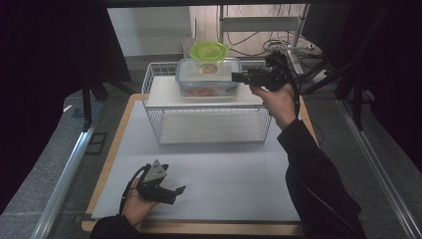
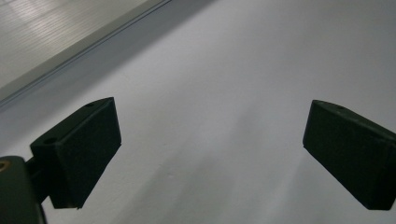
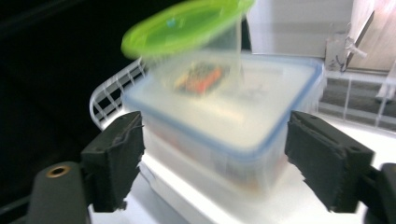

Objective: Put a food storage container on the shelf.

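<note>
A clear rectangular box with a blue-rimmed lid (image 1: 206, 82) (image 3: 224, 135) stands on the white top of a wire rack (image 1: 159, 94). On its lid sits a small round clear tub with a green lid (image 1: 209, 51) (image 3: 187, 21), and both hold orange-red food. My right gripper (image 1: 238, 77) (image 3: 215, 140) is at the box's right end, pointing left. It is open, with a corner of the box between its jaws and a gap on each side. My left gripper (image 1: 174, 191) (image 2: 210, 140) lies low over the white mat (image 2: 224, 70) at the front left, open and holding nothing.
The white wire rack's front wall (image 1: 209, 127) rises from the back half of the mat (image 1: 224, 174). A wire rim (image 3: 107, 95) edges the rack's top. Behind the table are a metal stand (image 1: 259, 22) and cables. Dark frames flank both sides.
</note>
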Demonstrator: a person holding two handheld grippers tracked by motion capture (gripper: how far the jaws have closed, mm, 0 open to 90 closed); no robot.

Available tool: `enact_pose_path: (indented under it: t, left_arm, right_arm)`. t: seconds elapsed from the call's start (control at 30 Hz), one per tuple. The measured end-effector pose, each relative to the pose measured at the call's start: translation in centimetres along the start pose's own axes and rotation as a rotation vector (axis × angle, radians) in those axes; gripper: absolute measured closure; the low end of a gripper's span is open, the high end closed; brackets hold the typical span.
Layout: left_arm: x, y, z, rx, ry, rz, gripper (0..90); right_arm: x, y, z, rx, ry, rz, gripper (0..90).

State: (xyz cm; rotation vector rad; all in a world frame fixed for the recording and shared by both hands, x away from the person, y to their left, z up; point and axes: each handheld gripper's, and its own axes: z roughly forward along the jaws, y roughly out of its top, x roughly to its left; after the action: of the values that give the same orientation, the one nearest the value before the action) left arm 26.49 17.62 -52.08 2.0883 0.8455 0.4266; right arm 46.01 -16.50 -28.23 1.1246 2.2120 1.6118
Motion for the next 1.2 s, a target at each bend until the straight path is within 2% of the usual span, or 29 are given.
enact_pose_path:
  t: [0.17, 0.3, 0.43, 0.6, 0.77, 0.93, 1.1, 1.2]
  left_arm:
    - [0.0, 0.0, 0.0, -0.002, 0.000, 0.000, 4.5]
    - [-0.1, 0.0, 0.0, 0.001, 0.001, 0.001, 4.5]
    - [-0.1, 0.0, 0.1, 0.006, 0.000, 0.003, 4.5]
    - [0.0, 0.0, 0.1, 0.007, 0.000, 0.002, 4.5]
    - [-0.1, 0.0, 0.1, 0.006, 0.000, -0.001, 4.4]
    - [0.0, 0.0, 0.0, -0.020, -0.013, -0.023, 4.2]
    - [0.1, -0.1, 0.0, -0.035, -0.019, -0.032, 3.9]
    - [0.1, -0.1, 0.0, -0.033, -0.018, -0.031, 3.7]
  right_arm:
    - [1.1, -3.6, -1.1, 0.019, 0.000, -0.095, 13.2]
    - [1.7, -6.5, -1.8, 0.024, 0.011, -0.118, 10.7]
    - [1.7, -9.7, -2.2, 0.039, 0.000, -0.141, 8.5]
    - [1.2, -13.3, -2.9, 0.055, -0.002, -0.120, 6.5]
    - [0.8, -15.7, -3.9, 0.054, -0.048, -0.160, 4.7]
    - [0.1, -18.6, -4.3, 0.051, -0.083, -0.165, 2.4]
    - [-0.3, -21.8, -4.0, 0.125, -0.136, -0.203, 1.7]
    - [-0.6, -23.9, -3.9, 0.169, -0.152, -0.193, 1.7]
